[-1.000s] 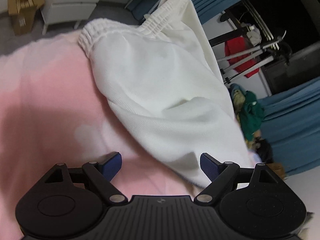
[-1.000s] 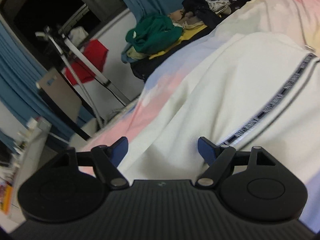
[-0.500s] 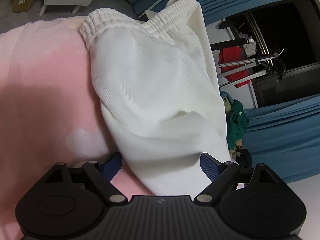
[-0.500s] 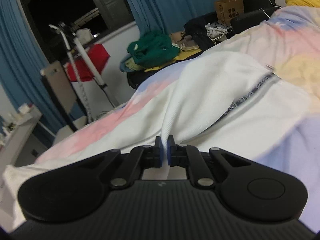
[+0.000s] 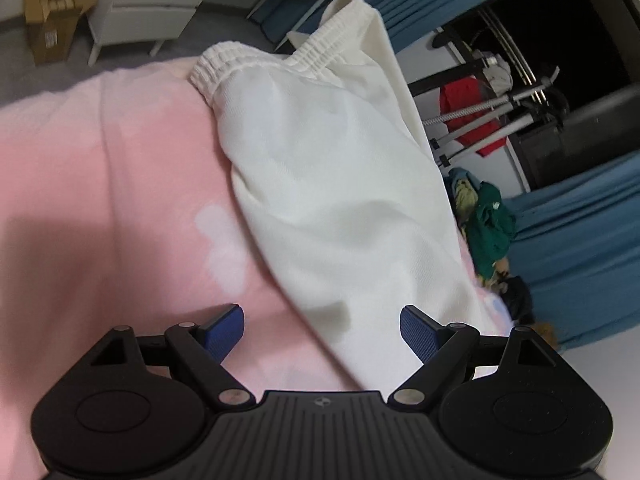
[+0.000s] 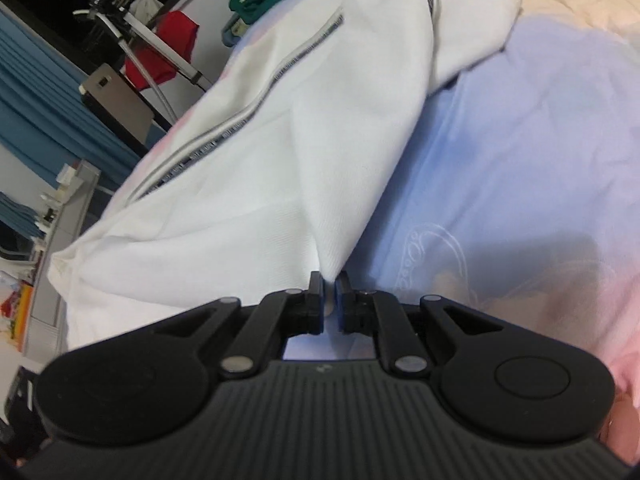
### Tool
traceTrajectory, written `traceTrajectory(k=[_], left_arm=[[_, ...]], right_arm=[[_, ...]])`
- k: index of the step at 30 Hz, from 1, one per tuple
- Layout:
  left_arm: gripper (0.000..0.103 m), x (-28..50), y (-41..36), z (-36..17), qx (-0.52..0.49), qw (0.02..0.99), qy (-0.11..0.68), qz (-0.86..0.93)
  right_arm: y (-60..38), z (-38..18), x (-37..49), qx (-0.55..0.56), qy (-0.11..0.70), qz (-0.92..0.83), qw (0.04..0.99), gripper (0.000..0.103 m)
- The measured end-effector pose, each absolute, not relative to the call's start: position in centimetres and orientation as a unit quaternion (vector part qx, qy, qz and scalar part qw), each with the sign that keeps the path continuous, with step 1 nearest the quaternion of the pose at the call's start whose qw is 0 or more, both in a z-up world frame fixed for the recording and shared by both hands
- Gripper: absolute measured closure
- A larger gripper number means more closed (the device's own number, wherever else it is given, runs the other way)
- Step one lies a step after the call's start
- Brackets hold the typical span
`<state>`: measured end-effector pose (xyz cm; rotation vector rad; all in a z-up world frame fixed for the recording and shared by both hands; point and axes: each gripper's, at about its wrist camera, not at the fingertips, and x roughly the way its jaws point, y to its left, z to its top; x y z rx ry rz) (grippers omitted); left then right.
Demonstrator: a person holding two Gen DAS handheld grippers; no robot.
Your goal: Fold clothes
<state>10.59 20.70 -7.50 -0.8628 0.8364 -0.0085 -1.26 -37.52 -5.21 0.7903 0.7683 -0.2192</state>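
My left gripper [image 5: 322, 330]: blue pads spread wide, gripping nothing, hovering over pink bedspread [image 5: 100, 220]. White pants [image 5: 340, 184] lie on bed ahead, elastic waistband [image 5: 256, 60] at far end, lower fabric edge running between my open fingers. Cardboard box [image 5: 50, 32] on floor far left; green clothes pile [image 5: 490, 228] at right. My right gripper [image 6: 329, 294]: pads pinched tight on fold of white pants [image 6: 280, 152], cloth pulled up into peak; grey striped trim [image 6: 224, 136] along leg. Lavender bedspread [image 6: 520, 160] to right.
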Motion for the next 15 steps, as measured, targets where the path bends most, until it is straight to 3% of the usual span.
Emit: traceTrajectory(k=[3, 12, 15], left_arm=[[0.016, 10.0, 20.6, -7.1, -0.38, 0.836, 0.395, 0.002], [0.016, 11.8, 22.4, -9.0, -0.431, 0.818, 0.381, 0.023], [0.023, 13.2, 22.9, -9.5, -0.447, 0.814, 0.37, 0.027]], right_arm=[[-36.9, -3.6, -1.5, 0.338, 0.347, -0.106, 0.868, 0.092], [-37.4, -3.3, -2.1, 0.32, 0.323, -0.118, 0.883, 0.089], [-37.7, -3.9, -1.7, 0.33, 0.323, -0.119, 0.879, 0.089]])
